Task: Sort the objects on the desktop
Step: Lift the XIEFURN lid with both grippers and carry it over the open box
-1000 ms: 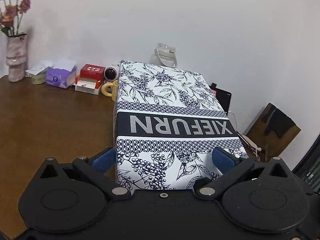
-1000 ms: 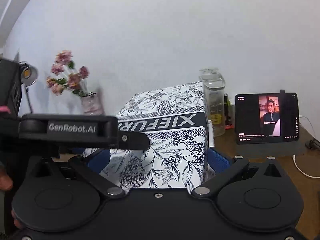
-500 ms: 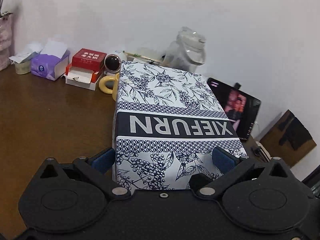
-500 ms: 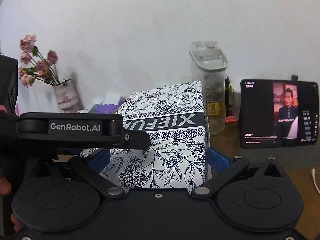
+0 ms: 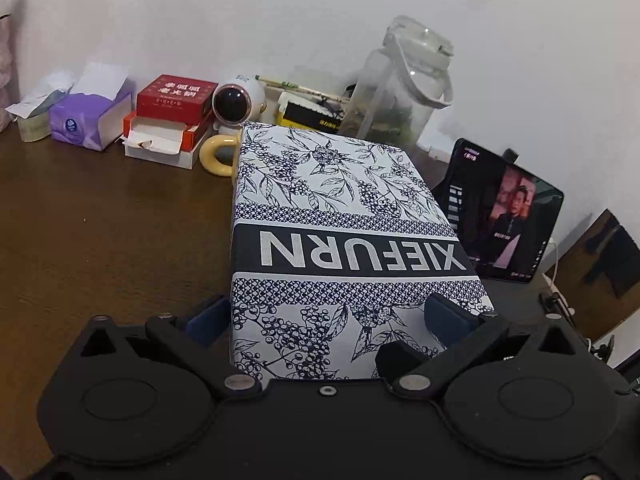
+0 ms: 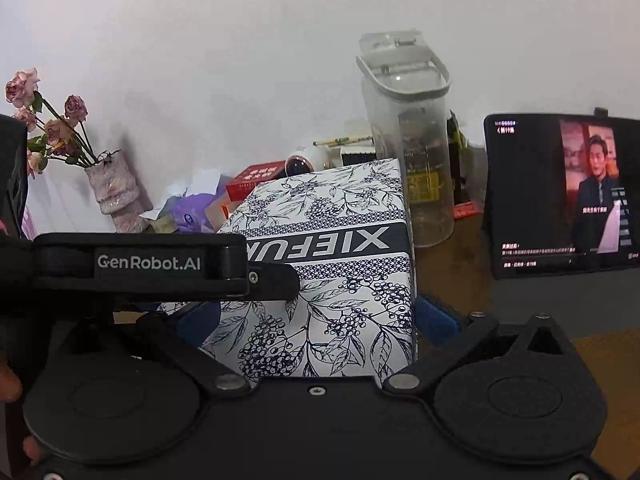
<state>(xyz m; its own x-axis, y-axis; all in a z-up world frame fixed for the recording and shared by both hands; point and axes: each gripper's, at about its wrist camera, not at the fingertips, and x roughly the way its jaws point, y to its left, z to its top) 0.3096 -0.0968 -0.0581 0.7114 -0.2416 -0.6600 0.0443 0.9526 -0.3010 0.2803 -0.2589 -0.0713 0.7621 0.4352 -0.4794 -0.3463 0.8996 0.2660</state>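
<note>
I hold a patterned box (image 5: 344, 240), white with dark blue leaves and berries and a dark band reading XIEFURN, with both of my tools at once. My left gripper (image 5: 332, 316) has its blue-padded fingers (image 5: 206, 318) spread wide and pressed against the box's two long sides, so the box fills the space between them. My right gripper (image 6: 320, 316) grips the same box from another side, its fingers (image 6: 434, 318) likewise spread and clamping the walls, and the black body of the left tool crosses just left of them in that view. Judging from its bulk, one narrow pinch would let it twist, which is likely why both tools share it. I cannot tell whether its underside touches the wooden desk (image 5: 100, 216) or hangs slightly above. Ahead of my left fingers, along the wall, sit a purple tissue pack (image 5: 90, 120), a red carton (image 5: 174, 98), a small round camera (image 5: 236, 102), a yellow mug handle (image 5: 216, 156) and a clear lidded jug (image 5: 400, 84). To the right of the fingers a lit tablet (image 5: 504, 216) leans upright, close to the box's corner, so any turn risks knocking it. A vase of dried roses (image 6: 110, 184) stands far to the left.
</note>
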